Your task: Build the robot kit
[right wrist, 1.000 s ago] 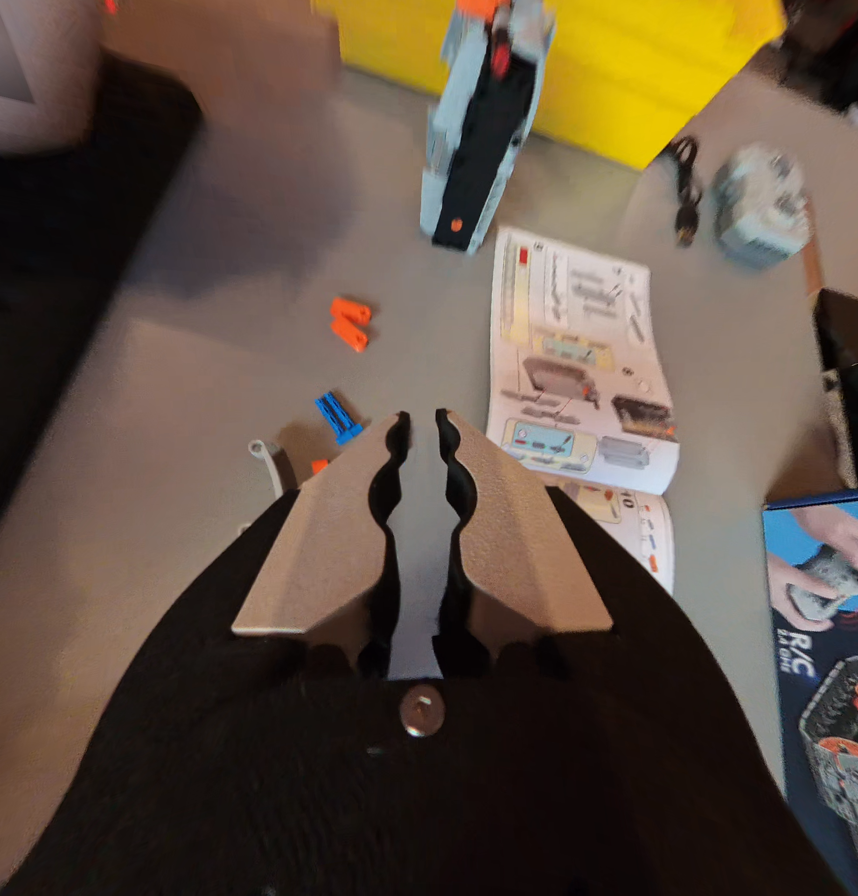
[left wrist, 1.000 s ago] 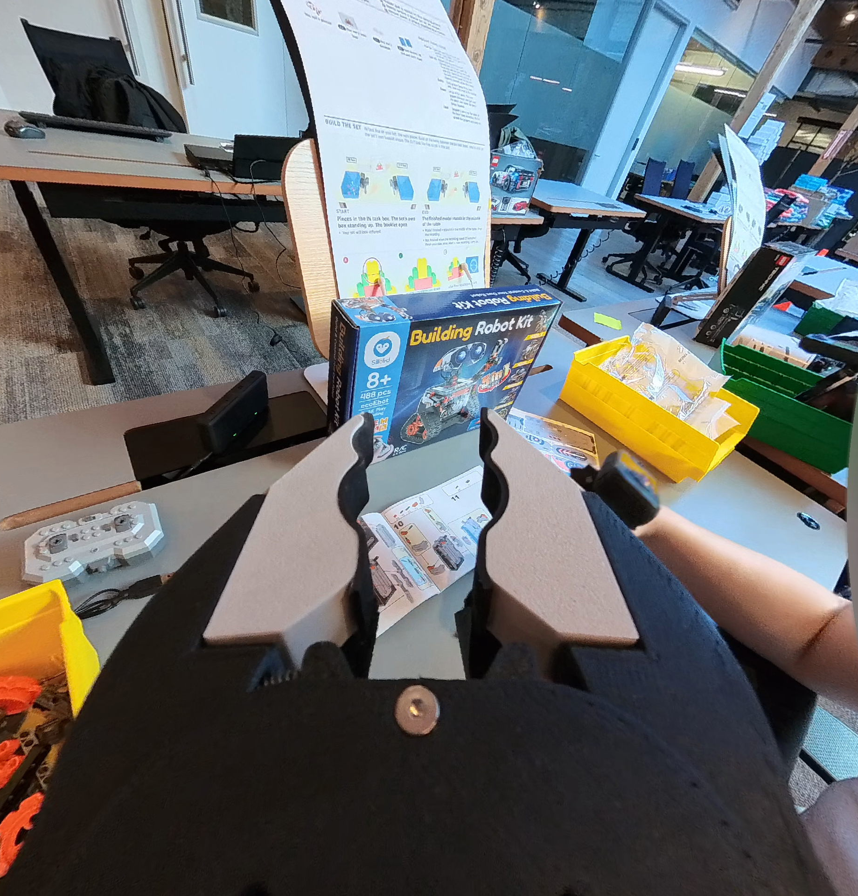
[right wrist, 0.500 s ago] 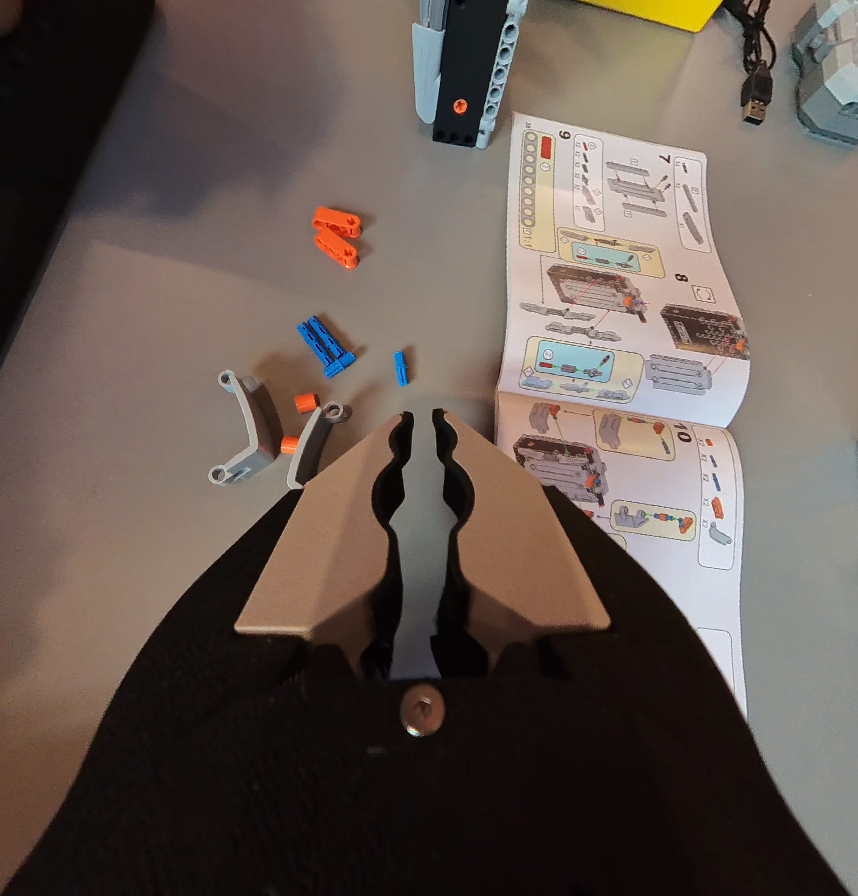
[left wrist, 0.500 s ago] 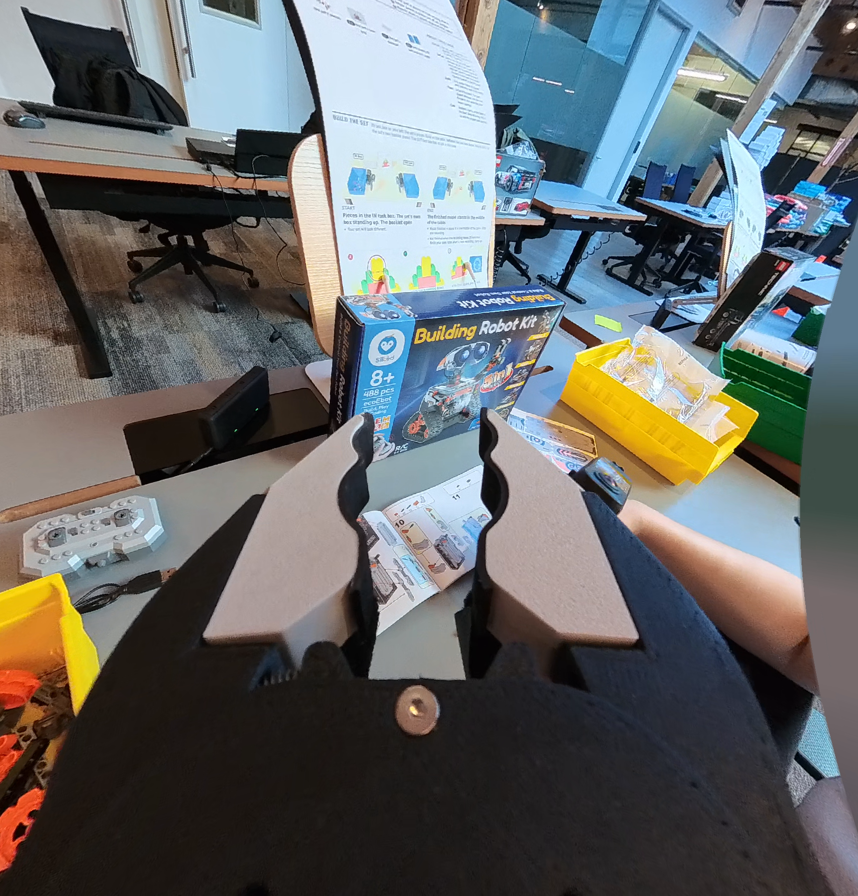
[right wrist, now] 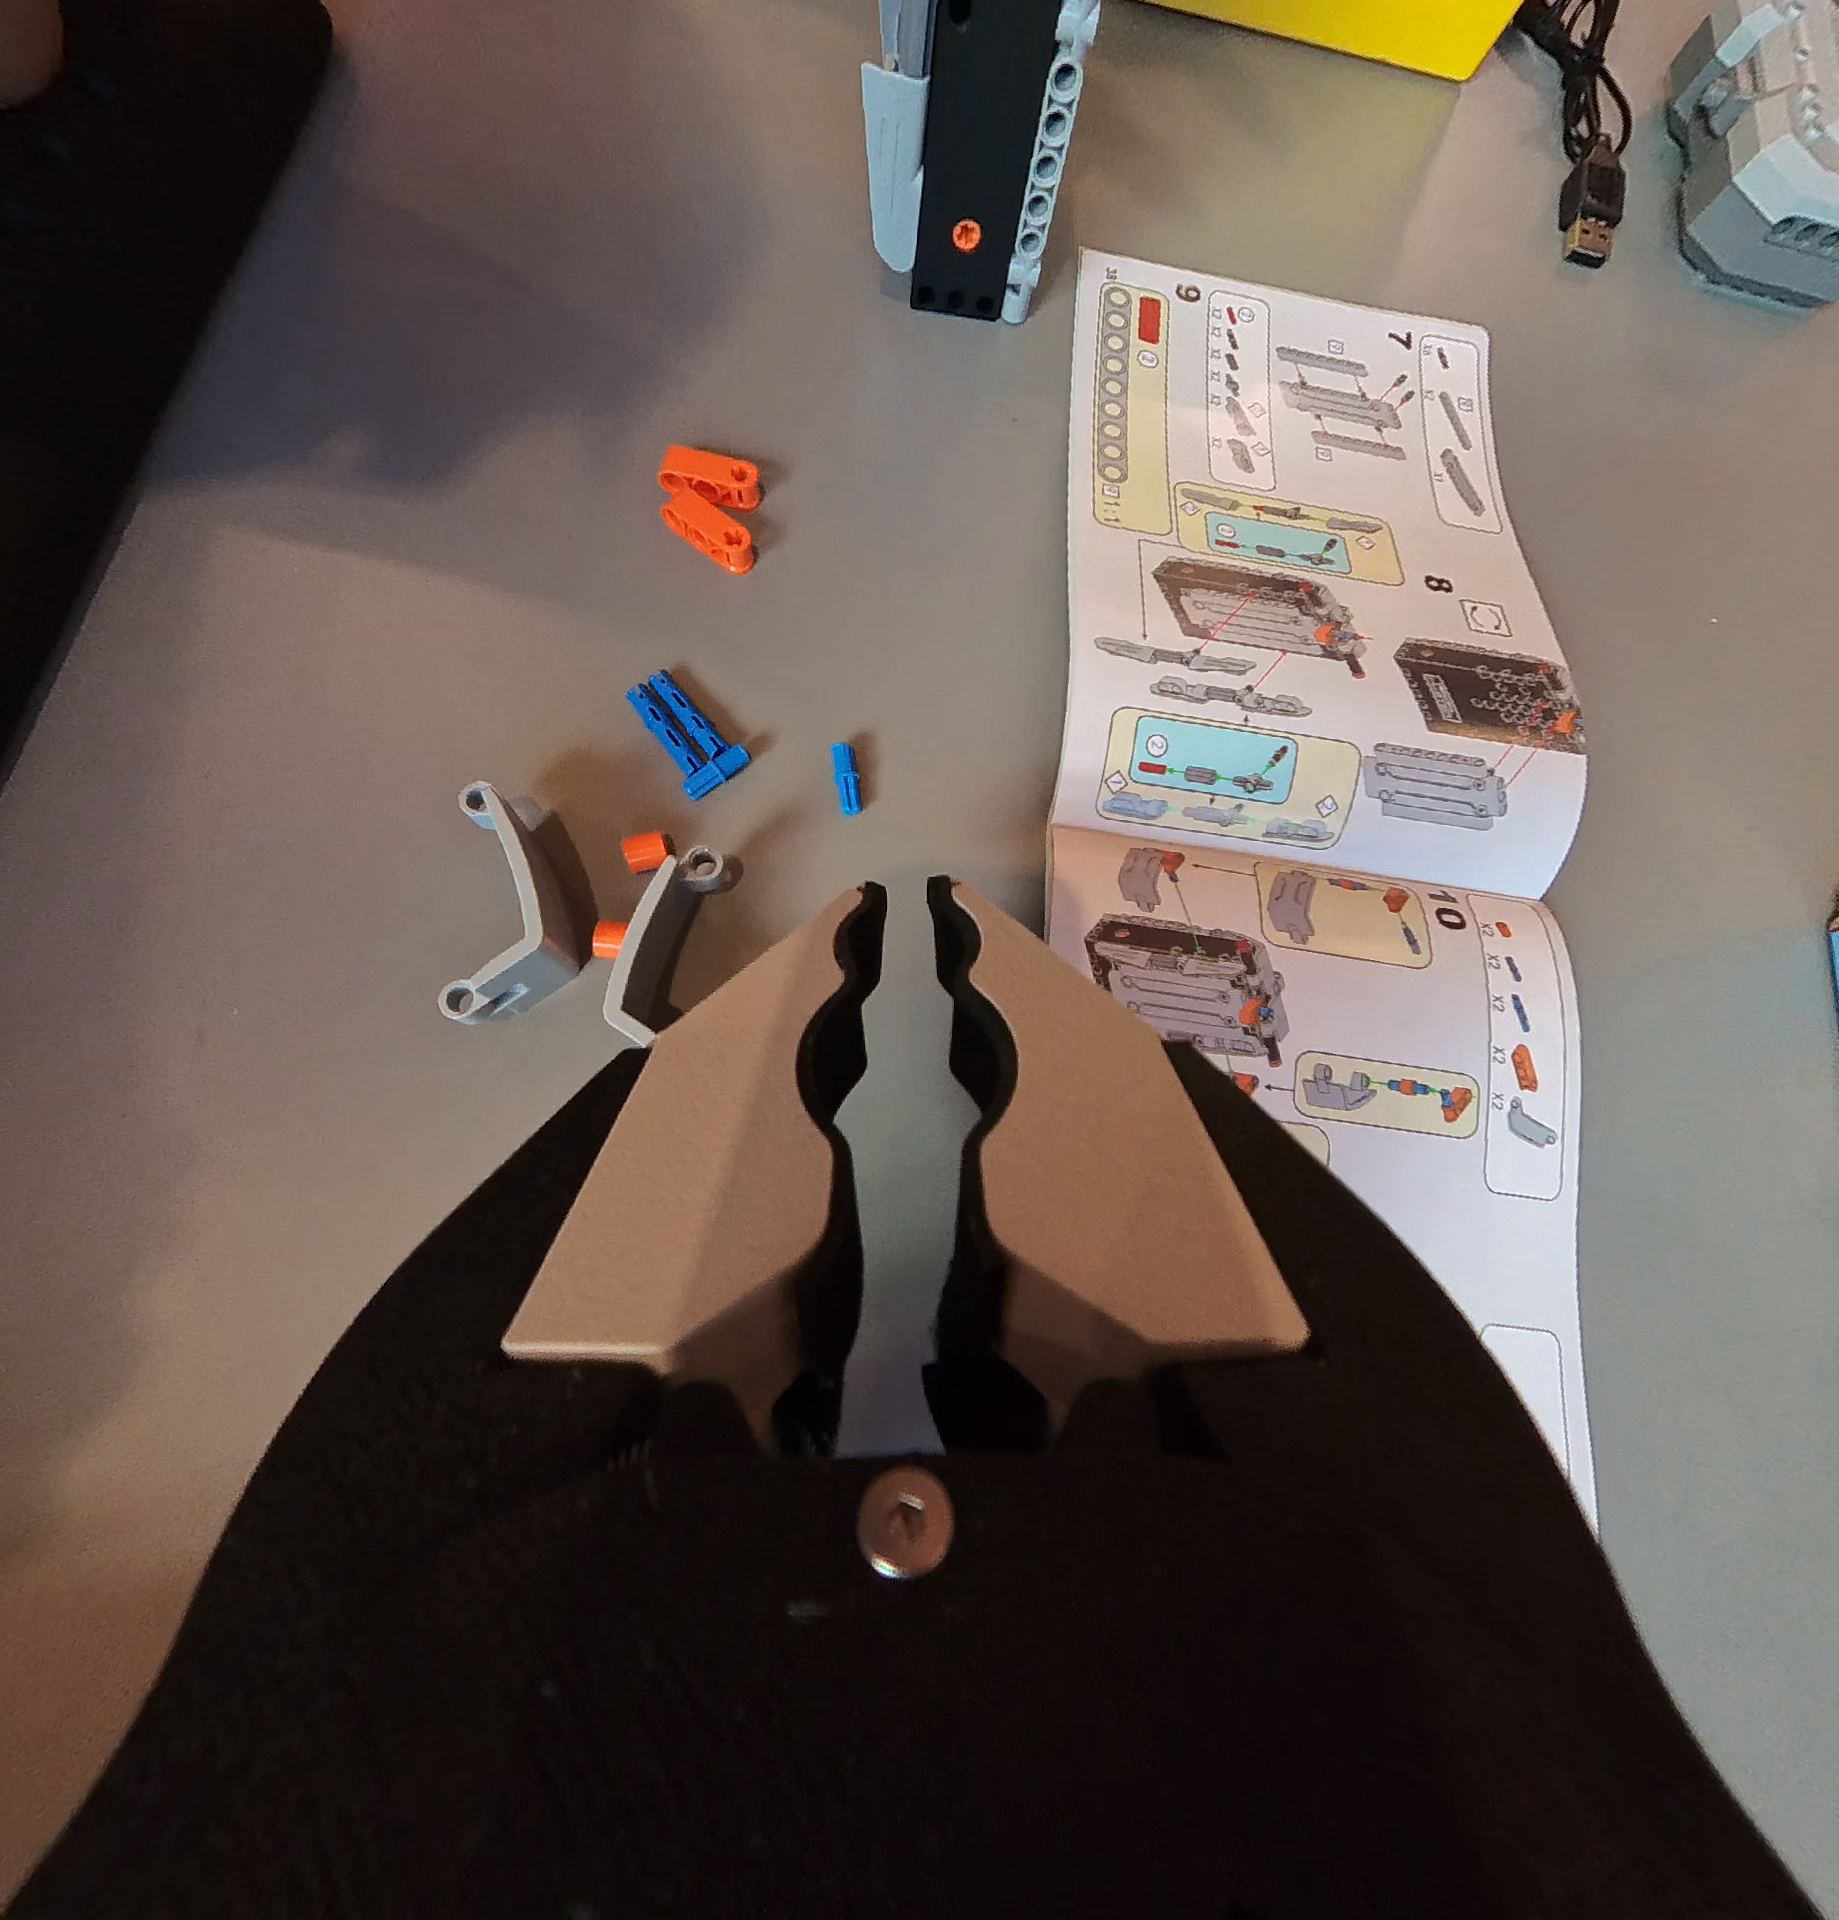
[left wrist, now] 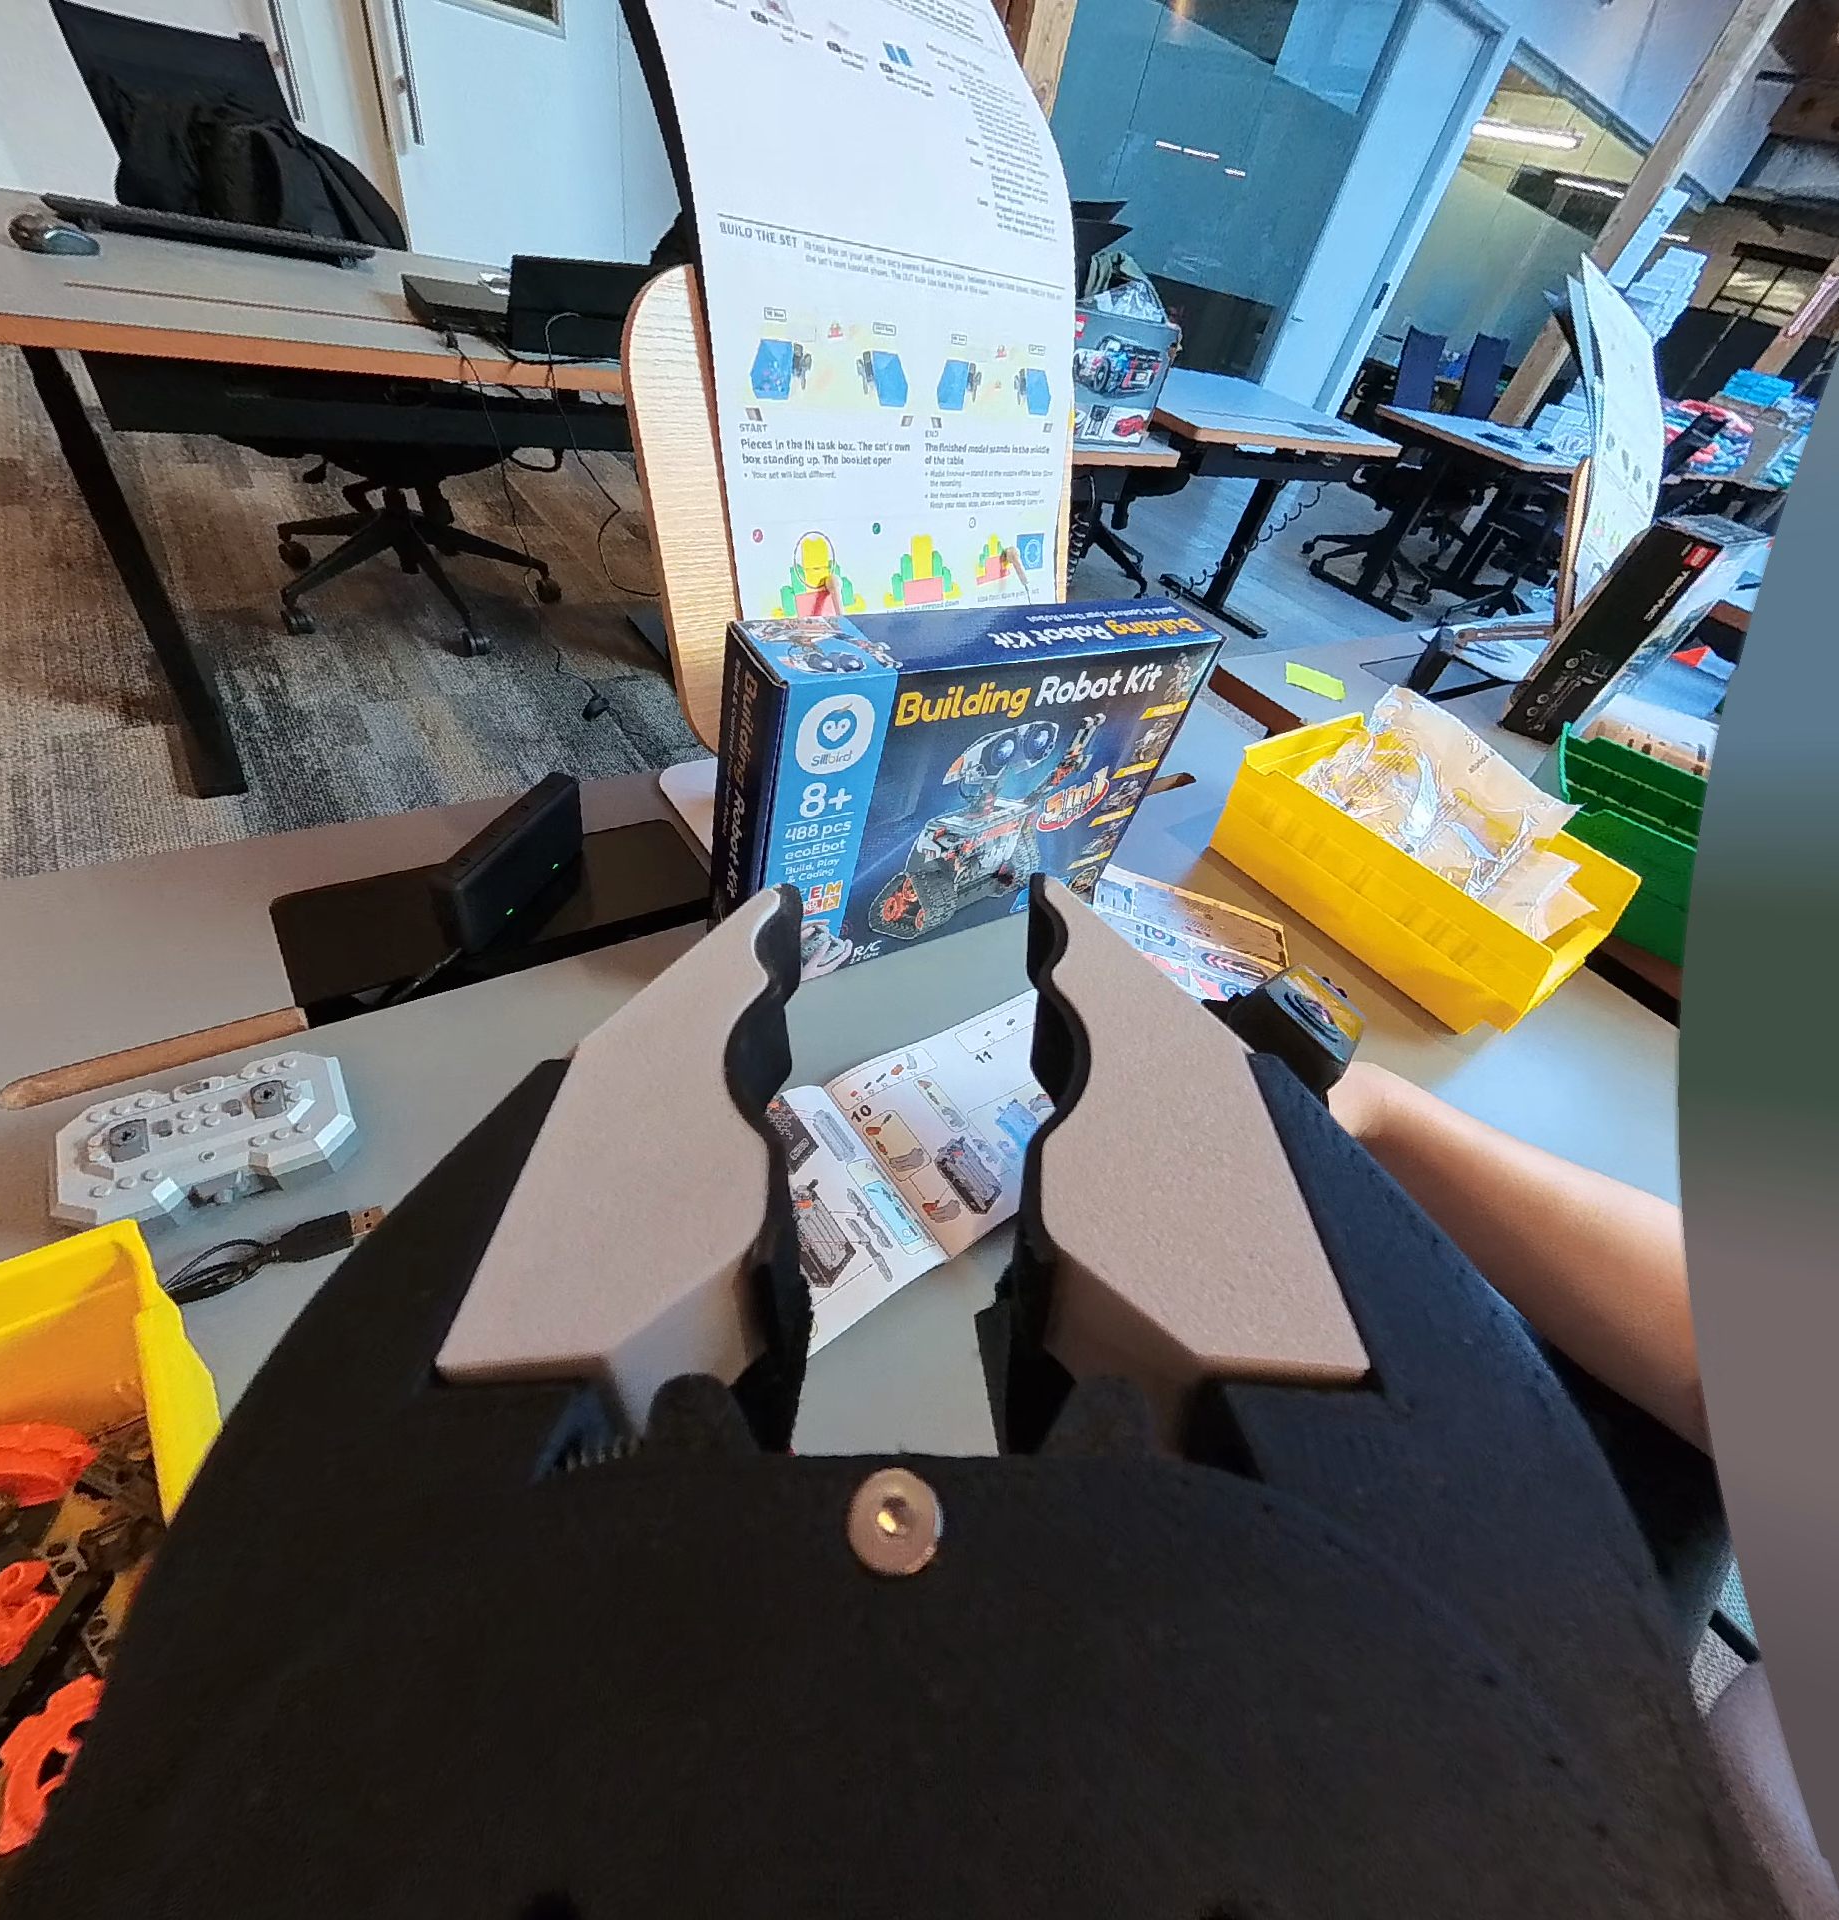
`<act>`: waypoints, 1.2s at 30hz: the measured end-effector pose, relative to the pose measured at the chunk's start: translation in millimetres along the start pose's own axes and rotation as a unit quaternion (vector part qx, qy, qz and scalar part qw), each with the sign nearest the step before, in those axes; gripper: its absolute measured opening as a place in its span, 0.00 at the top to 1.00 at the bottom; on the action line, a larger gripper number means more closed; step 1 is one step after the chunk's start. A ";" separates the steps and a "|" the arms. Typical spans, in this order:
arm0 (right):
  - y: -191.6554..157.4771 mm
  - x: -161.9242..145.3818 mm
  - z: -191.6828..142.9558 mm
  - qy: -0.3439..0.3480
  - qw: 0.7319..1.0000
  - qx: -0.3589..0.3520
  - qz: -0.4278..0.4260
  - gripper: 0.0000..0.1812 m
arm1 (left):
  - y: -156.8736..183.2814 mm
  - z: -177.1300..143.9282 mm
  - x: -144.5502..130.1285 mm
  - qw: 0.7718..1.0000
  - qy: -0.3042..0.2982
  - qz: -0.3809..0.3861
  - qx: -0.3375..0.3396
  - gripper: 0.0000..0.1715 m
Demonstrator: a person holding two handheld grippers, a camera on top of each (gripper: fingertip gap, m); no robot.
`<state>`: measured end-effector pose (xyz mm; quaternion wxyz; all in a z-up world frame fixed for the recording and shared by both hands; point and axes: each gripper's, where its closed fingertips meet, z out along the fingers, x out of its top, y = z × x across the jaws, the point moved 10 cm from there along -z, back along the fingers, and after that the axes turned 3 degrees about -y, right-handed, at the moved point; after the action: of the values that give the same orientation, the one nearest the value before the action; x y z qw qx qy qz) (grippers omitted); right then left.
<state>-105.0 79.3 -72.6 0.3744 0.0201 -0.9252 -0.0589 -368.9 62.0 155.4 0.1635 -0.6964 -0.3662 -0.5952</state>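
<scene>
While the left tongs (left wrist: 910, 914) hang with a wide gap and nothing in them, the right tongs (right wrist: 902, 885) are almost closed, with only a thin slit, and they hold nothing too.

Low in the middle of the right wrist view, the right tongs hover over the grey worktop (right wrist: 271, 1195). Nearest their tips is a small blue pin (right wrist: 845, 777), just above them. Left of them lie two grey curved pieces (right wrist: 525, 914), two little orange bushes (right wrist: 645, 850), two longer blue pins (right wrist: 686, 732) and two orange links (right wrist: 709, 506). All lie loose and apart. A black and grey built block (right wrist: 972, 156) stands at the top. An open instruction booklet (right wrist: 1310, 727) lies on the right.

In the left wrist view, a blue kit box (left wrist: 956, 769) stands in the middle, with a yellow bin of bags (left wrist: 1414, 883) on the right.
</scene>
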 end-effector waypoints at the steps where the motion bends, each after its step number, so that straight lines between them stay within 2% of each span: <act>1: -0.5 1.4 0.0 0.004 1.000 0.002 0.001 0.96 | 0.1 -0.4 0.1 1.000 0.001 0.000 -0.001 0.76; 3: -4.4 11.9 0.1 0.037 0.999 0.024 0.012 0.96 | 0.1 -1.7 0.4 1.000 0.003 0.000 -0.002 0.76; 5: -12.8 37.4 1.2 0.092 0.992 0.076 0.041 0.96 | 0.0 -3.5 0.7 1.000 0.006 -0.001 -0.002 0.76; 6: -17.3 49.3 3.8 0.087 0.991 0.095 0.040 0.97 | -0.1 -4.6 1.1 1.000 0.010 -0.002 -0.002 0.76; 10: -26.0 61.1 24.6 -0.042 0.992 0.065 -0.104 0.98 | 1.2 -7.3 2.0 1.000 0.018 -0.002 -0.006 0.76; 13: -23.2 55.7 38.4 -0.106 0.985 0.092 -0.097 0.98 | 1.5 -6.8 1.6 1.000 0.015 -0.002 -0.009 0.76; 21: -24.3 45.5 49.6 -0.141 0.977 0.131 -0.095 0.97 | -0.4 -7.1 1.8 1.000 0.018 -0.006 -0.014 0.76; 26: -23.4 44.9 50.8 -0.135 0.978 0.133 -0.088 0.98 | 0.9 -6.4 2.0 1.000 0.017 -0.003 -0.013 0.76; 30: -18.9 53.0 36.1 -0.113 0.983 0.064 -0.128 0.98 | 0.2 -2.4 0.8 1.000 0.009 -0.005 -0.020 0.76; 33: -19.3 67.4 -5.1 -0.050 0.979 -0.041 -0.193 0.98 | 3.4 3.2 -1.6 0.998 -0.007 -0.022 -0.060 0.75; 36: -20.0 72.4 -54.9 -0.013 0.953 -0.170 -0.252 0.98 | 12.8 10.7 -3.9 0.994 -0.028 -0.022 -0.102 0.74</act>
<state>-119.0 48.5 14.0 0.3330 0.1875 -0.8713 -0.3080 -352.3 59.2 151.9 0.0684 -0.7175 -0.3228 -0.6134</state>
